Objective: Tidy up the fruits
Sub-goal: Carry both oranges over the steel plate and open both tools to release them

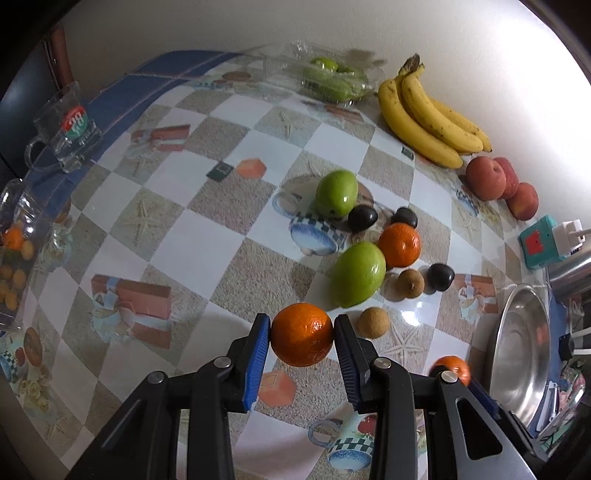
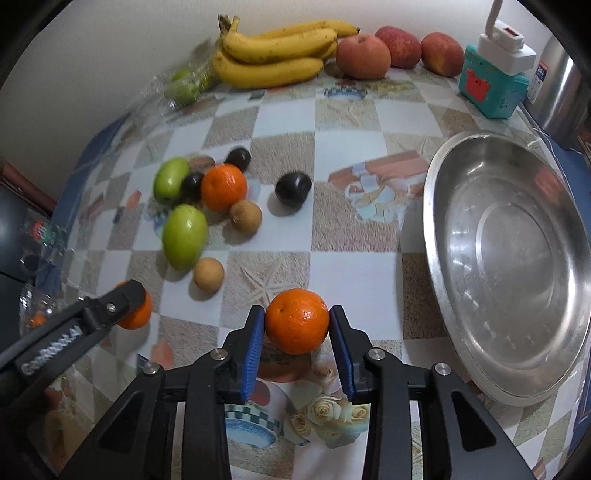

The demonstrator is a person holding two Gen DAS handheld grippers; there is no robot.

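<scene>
A plain off-white wall [image 1: 258,33] rises directly behind the table [image 1: 207,229], which wears a glossy checked cloth of white and sandy squares printed with cups, gift boxes and starfish. Soft light glares off the cloth near the table's front edge. At the table's far left corner a blue striped cloth [image 1: 177,70] shows, with a dark brown wooden piece [image 1: 61,55] beyond it.

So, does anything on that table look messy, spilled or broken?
Nothing is spilled or broken. The loose fruit in the middle is a jumble: green fruits, an orange, dark plums and small brown fruits lie mixed together, while the bananas and peaches sit in tidy groups by the wall.
</scene>
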